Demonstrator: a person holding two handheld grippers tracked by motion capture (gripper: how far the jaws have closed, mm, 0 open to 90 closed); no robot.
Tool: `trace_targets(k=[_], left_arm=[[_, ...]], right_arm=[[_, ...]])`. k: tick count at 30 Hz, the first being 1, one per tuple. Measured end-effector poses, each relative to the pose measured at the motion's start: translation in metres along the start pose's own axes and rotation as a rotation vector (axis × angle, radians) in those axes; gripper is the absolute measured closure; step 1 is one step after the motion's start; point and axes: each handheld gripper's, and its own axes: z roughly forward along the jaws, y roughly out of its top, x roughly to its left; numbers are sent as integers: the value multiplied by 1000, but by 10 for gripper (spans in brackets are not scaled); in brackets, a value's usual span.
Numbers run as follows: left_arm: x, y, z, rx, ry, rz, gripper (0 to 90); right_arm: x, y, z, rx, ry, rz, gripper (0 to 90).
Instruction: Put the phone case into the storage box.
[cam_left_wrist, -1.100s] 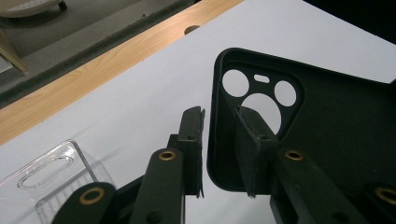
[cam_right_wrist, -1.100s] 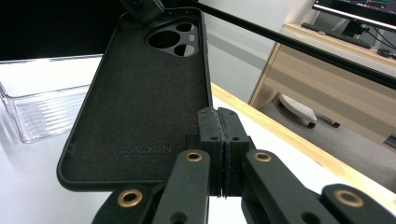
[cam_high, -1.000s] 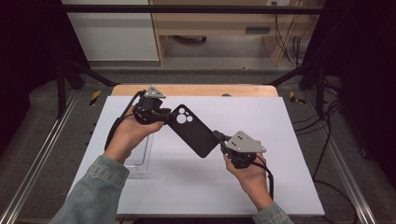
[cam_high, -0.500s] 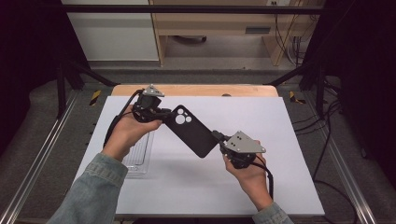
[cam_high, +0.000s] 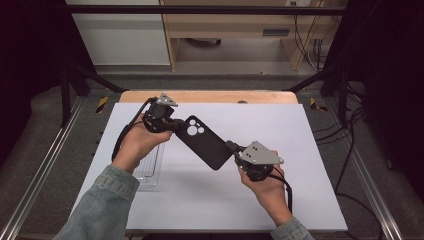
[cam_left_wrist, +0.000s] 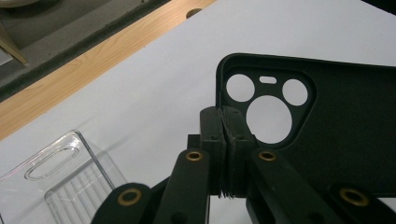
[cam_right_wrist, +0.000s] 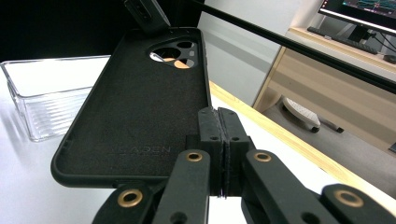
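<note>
So we've got a black phone case (cam_high: 206, 143) held up over the white table (cam_high: 310, 130), stretched diagonally between our two grippers. Our left gripper (cam_high: 170, 124) has just been closing and now pinches the rim at the camera-cutout end; our right gripper (cam_high: 235, 148) is clamped on the rim at the opposite, lower end.

Nothing much is in the way. A clear plastic tray (cam_high: 150, 167) sits on the table just under our left hand (cam_high: 137, 145), and a strip of wooden edge (cam_high: 210, 96) runs along the far side.

The case is matte and rubbery-looking, with rounded corners, two small round holes, one big one and a little slot. The tray is see-through with ribbed walls.

The left gripper view shows the holes up close, with white table through them. The right gripper view shows the inside of the case, with faint lettering we can't really read, plus a desk with a keyboard (cam_right_wrist: 301, 111) beyond the table.
</note>
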Motion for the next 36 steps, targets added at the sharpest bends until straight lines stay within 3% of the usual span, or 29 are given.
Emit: trace_targets(k=[8,13,15,17,36], left_arm=[[-4,0,-1,-11,35,36,888],[-8,2,-5,-19,79,87,891],[-13,4,-7,-12,111,125,891],[-14,4,-8,-8,120,137,892],[-14,5,-16,-7,154,179,893]], right_arm=[[-1,0,1,9,23,22,899],[-3,0,4,24,53,64,895],[-3,0,5,29,61,73,894],[-3,0,6,31,60,71,894],[-2,0,15,41,119,122,877]])
